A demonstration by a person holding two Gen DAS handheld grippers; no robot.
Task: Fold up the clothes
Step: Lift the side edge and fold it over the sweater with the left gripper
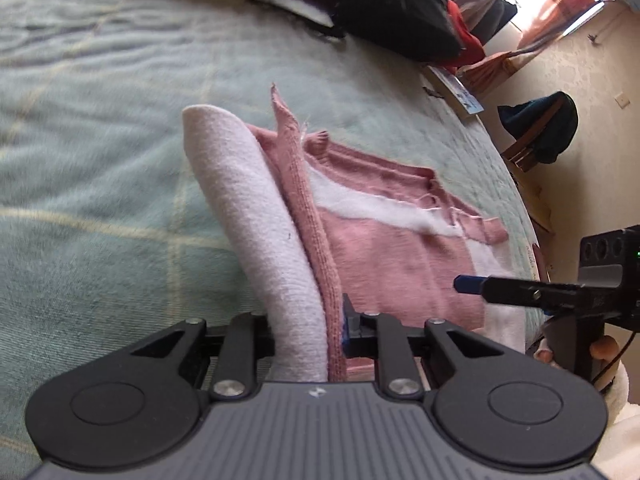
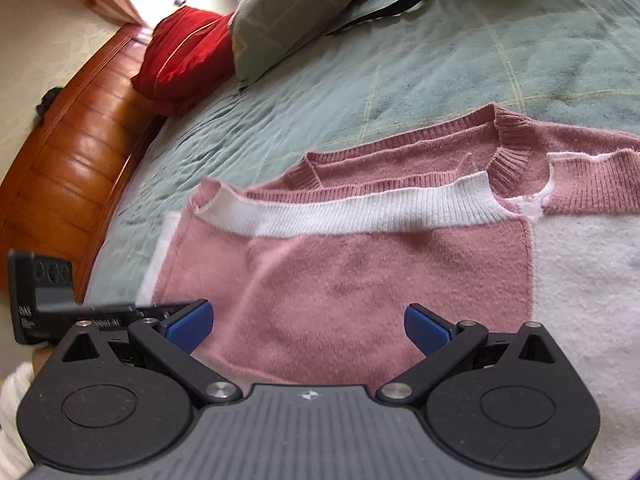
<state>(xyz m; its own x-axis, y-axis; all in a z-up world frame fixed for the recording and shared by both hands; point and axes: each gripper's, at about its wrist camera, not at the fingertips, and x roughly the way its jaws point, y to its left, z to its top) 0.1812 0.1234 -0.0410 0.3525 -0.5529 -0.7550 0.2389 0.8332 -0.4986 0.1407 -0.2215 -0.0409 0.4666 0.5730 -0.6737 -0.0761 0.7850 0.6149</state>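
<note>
On a green checked bedspread (image 1: 100,128), seen from the left wrist, the left gripper (image 1: 308,328) pinches a raised flap of a pink-and-white sweater (image 1: 384,248), white and pink layers bunched together between its closed-in jaws. The rest of the sweater lies flat to the right, near the bed's edge, where the right gripper (image 1: 466,283) hovers low over it. To fold well, the lifted flap should travel across in one smooth arc, both layers held together, so the edge lands square rather than skewed.

From the right wrist, the right gripper (image 2: 308,326) stands wide apart, holding nothing, just above the sweater's pink panel (image 2: 360,272). A white ribbed band (image 2: 340,208) runs across beyond it, the neckline farther off; a grey pillow (image 2: 304,4) and red cushion (image 2: 188,56) sit at the far left. This free gripper could steady the flat cloth so it does not drag.
</note>
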